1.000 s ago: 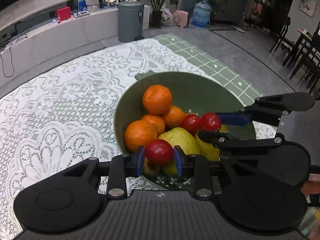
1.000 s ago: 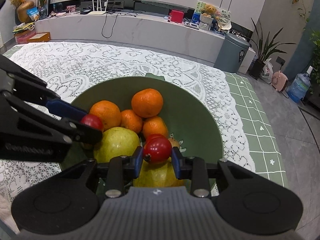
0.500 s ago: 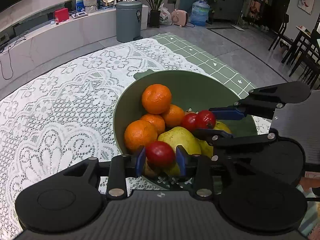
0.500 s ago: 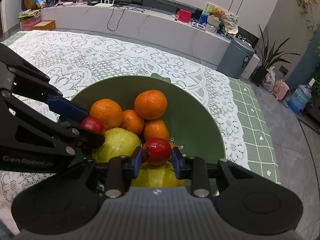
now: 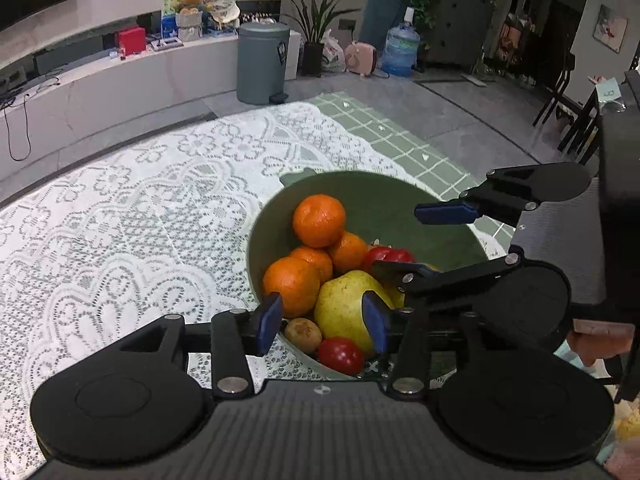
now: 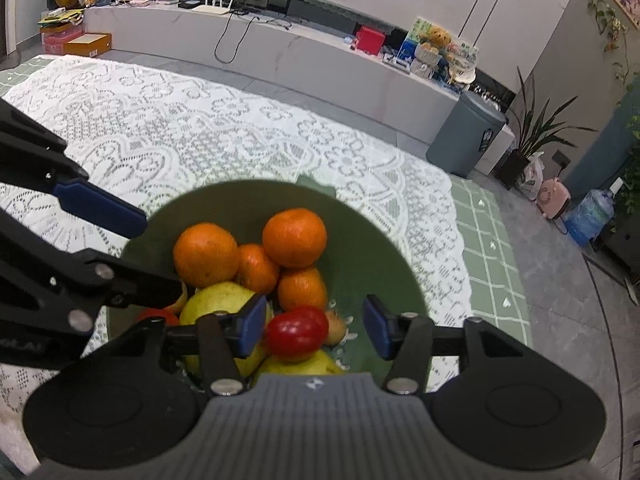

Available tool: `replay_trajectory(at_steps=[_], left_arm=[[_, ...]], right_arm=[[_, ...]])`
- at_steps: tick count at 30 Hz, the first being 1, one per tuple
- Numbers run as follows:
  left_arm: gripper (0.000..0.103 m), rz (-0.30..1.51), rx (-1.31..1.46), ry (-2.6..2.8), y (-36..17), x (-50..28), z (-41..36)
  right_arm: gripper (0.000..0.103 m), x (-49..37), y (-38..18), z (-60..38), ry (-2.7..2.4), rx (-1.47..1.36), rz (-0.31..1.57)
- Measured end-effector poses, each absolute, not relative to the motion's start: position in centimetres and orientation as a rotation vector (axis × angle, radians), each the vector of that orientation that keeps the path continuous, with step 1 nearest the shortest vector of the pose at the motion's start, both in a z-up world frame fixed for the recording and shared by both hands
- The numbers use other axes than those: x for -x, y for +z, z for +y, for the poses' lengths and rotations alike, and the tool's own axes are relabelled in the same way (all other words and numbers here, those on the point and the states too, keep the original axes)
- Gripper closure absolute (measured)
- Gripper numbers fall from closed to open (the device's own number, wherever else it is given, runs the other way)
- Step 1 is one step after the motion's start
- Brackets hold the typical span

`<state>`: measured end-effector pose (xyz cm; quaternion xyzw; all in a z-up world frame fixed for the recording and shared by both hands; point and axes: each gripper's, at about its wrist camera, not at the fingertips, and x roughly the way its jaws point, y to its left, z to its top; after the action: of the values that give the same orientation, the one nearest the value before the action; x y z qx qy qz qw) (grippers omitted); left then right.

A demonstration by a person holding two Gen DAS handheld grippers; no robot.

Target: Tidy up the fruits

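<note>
With both jaws opening, we risk each small red fruit rolling off the heaped pile. The left hand-held gripper is empty, its red fruit below by the green bowl's near rim; the right hand-held gripper straddles its red fruit, unpressed.

Both wrist views look steeply down, close over the green bowl on the lace tablecloth. Left one faces the bin; right one the TV bench. Shared: bowl, fruit, bin.
</note>
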<state>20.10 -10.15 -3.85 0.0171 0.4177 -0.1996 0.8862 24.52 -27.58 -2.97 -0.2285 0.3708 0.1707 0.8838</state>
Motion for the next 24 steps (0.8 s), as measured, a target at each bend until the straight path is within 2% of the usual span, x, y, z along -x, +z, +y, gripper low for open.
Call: replay_trajectory(at_steps=[3,6,12,17,21,24], left_arm=[[0.047,0.84,-0.032,-0.404,-3.2,-19.6,-9.6],[0.044,0.807,-0.033,-0.391,-2.4,-19.0,-9.0],[0.039,0.721,-0.043,-0.356,-0.8,-17.4,-7.8],[0.028,0.613,-0.066,-0.3,0.9,-15.6,-6.7],[0.014,0.55,-0.04,-0.23,2.2,-14.5,-5.1],[0.012,0.477,-0.039,-0.143,2.8,-13.5,-4.0]], right_arm=[[0.032,-24.0,-2.0,-27.3,0.349,0.473,0.745],[0.024,-23.4,-0.9,-27.0,0.343,0.455,0.718],[0.018,-21.9,1.8,-26.6,0.342,0.391,0.67],[0.009,-20.4,4.2,-26.6,0.32,0.288,0.632],[0.004,-19.0,5.8,-26.6,0.305,0.204,0.621],[0.004,-17.6,6.6,-26.4,0.299,0.16,0.599]])
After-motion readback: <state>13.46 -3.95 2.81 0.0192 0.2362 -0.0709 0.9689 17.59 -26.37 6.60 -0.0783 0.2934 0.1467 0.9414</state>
